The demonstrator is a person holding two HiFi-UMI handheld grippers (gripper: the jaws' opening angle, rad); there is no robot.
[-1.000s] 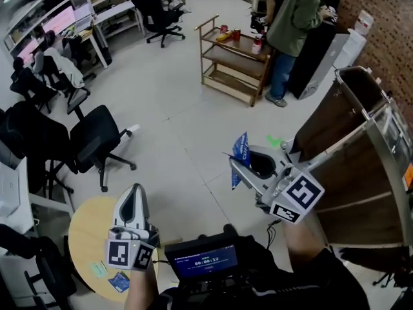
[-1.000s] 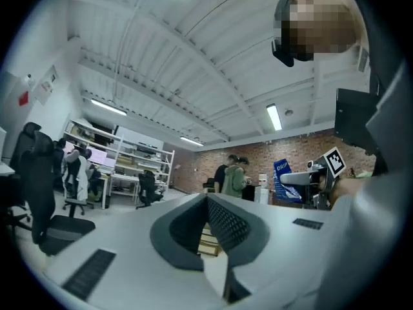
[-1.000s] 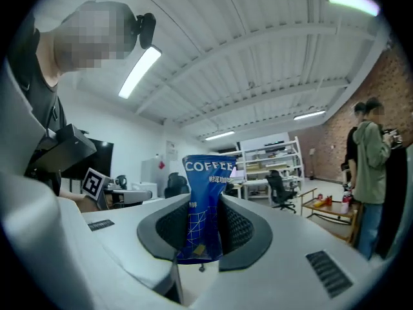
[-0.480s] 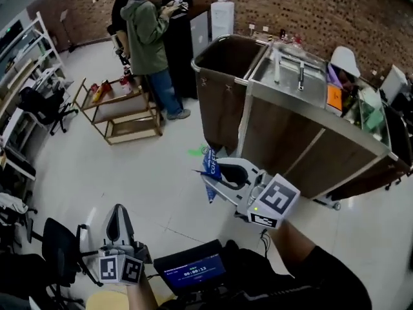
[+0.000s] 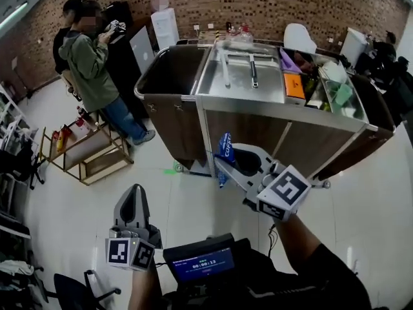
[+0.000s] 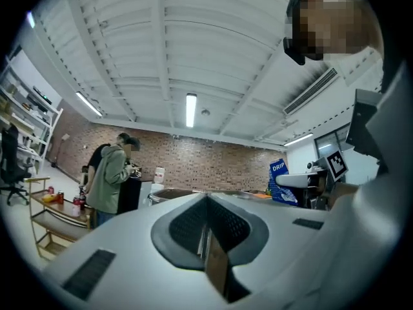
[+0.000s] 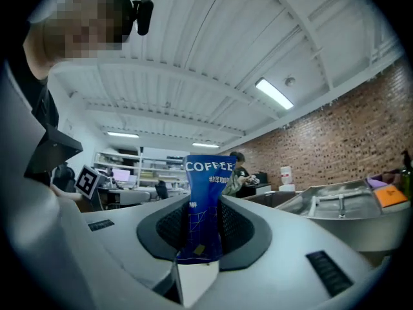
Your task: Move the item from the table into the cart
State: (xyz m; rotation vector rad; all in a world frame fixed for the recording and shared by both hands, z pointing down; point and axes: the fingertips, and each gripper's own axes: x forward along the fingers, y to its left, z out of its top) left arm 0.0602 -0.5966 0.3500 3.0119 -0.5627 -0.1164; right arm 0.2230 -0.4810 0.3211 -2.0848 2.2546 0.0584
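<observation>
Since the earlier frames the cart (image 5: 242,131) has swung round to lie just beyond the right gripper (image 5: 224,165) fingertips. Its dark bin (image 5: 169,73) sits at one end. The compartments at the other end hold an orange box (image 5: 293,86) and green items (image 5: 340,94). A blue packet (image 7: 205,205), printed "COFFEE" and "DRIP", stands clamped between the right fingers, outside the cart. The left gripper (image 6: 206,241) fingers are pressed together, empty.

The head view is swinging toward the cart (image 5: 277,107), bringing it from the right edge to directly ahead of the right gripper (image 5: 233,164) and coffee packet (image 5: 225,146).
</observation>
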